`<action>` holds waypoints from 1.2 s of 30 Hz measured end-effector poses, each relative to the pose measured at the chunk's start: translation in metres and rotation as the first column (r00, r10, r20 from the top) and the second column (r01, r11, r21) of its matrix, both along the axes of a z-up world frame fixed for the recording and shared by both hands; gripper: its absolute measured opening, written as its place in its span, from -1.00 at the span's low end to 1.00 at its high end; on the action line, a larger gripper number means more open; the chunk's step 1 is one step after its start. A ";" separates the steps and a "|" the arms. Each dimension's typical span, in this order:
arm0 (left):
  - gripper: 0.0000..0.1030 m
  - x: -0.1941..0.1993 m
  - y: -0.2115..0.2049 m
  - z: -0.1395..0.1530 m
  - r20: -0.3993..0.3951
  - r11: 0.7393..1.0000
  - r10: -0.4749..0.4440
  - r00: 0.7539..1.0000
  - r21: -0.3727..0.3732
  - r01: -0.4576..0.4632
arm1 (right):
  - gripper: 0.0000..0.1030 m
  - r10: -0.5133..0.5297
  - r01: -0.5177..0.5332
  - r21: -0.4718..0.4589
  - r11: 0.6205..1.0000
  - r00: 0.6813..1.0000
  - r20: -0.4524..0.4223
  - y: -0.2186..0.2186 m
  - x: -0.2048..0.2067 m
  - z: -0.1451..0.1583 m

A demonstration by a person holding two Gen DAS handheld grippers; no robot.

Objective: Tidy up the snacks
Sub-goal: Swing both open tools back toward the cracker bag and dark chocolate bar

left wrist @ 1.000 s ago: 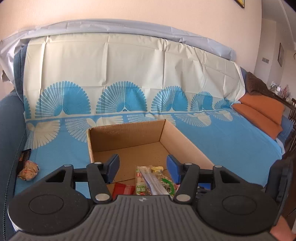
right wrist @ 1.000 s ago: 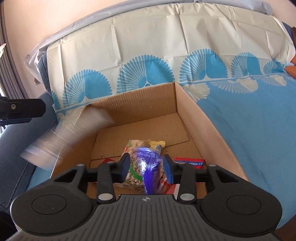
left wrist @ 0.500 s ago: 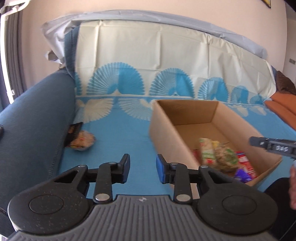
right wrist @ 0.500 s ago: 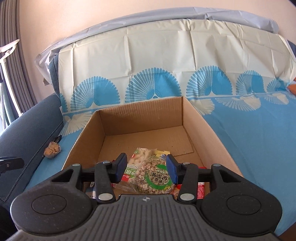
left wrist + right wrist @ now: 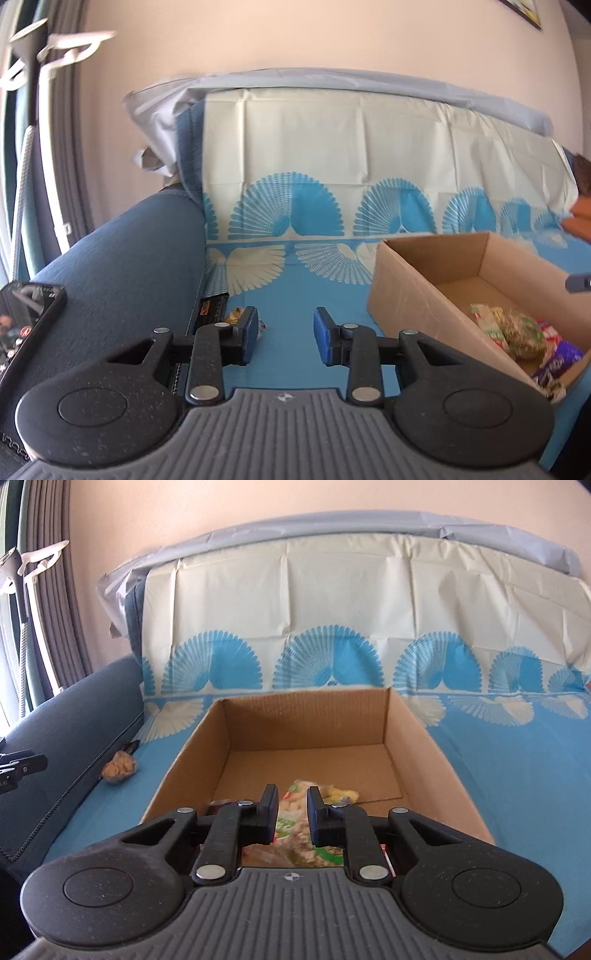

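A cardboard box (image 5: 406,295) (image 5: 306,720) stands open on the blue-covered sofa seat. Inside it lie a green bag of nuts (image 5: 521,332) (image 5: 291,827) and a purple packet (image 5: 557,363). My right gripper (image 5: 292,812) hovers over the box's near end, its jaws closing to a narrow gap with nothing between them. My left gripper (image 5: 284,338) is left of the box above the seat, jaws opening a little and empty. Just past its left finger lie a small tan wrapped snack (image 5: 234,314) (image 5: 119,766) and a dark packet (image 5: 212,308) against the armrest.
The dark blue armrest (image 5: 122,266) bounds the seat on the left, and a phone (image 5: 26,325) lies on it. A cream and blue sheet covers the sofa back. Orange cushions (image 5: 580,218) sit far right. Curtains and a white stand are at the far left.
My left gripper swung from over the box to the seat on its left and narrowed. The right gripper let the purple packet drop into the box, then closed its jaws almost together.
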State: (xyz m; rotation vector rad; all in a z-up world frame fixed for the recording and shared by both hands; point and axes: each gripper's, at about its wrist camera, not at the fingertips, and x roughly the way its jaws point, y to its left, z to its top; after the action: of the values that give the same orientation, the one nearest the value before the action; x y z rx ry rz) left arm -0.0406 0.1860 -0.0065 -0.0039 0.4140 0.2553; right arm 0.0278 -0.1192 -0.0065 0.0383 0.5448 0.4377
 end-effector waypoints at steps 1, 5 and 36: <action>-0.28 -0.003 0.005 0.001 0.016 0.998 0.057 0.998 0.002 -0.057 | -0.66 0.011 -0.010 0.010 1.000 1.000 -0.013 0.005 0.001 0.003; -0.28 -0.012 0.021 0.007 0.064 0.974 0.227 0.972 0.003 -0.228 | -0.66 0.093 -0.093 0.026 0.995 0.996 0.004 0.044 0.004 0.024; -0.25 -0.015 0.052 0.009 0.077 0.965 0.260 0.963 -0.061 -0.256 | -0.36 0.187 -0.188 0.045 0.981 0.860 -0.474 0.392 0.132 -0.073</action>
State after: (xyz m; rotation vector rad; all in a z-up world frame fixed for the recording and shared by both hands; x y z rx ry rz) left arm -0.0556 0.2381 0.0025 -0.1182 0.3349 0.5003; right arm 0.1597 0.2730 -0.0799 0.0929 1.0437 0.6247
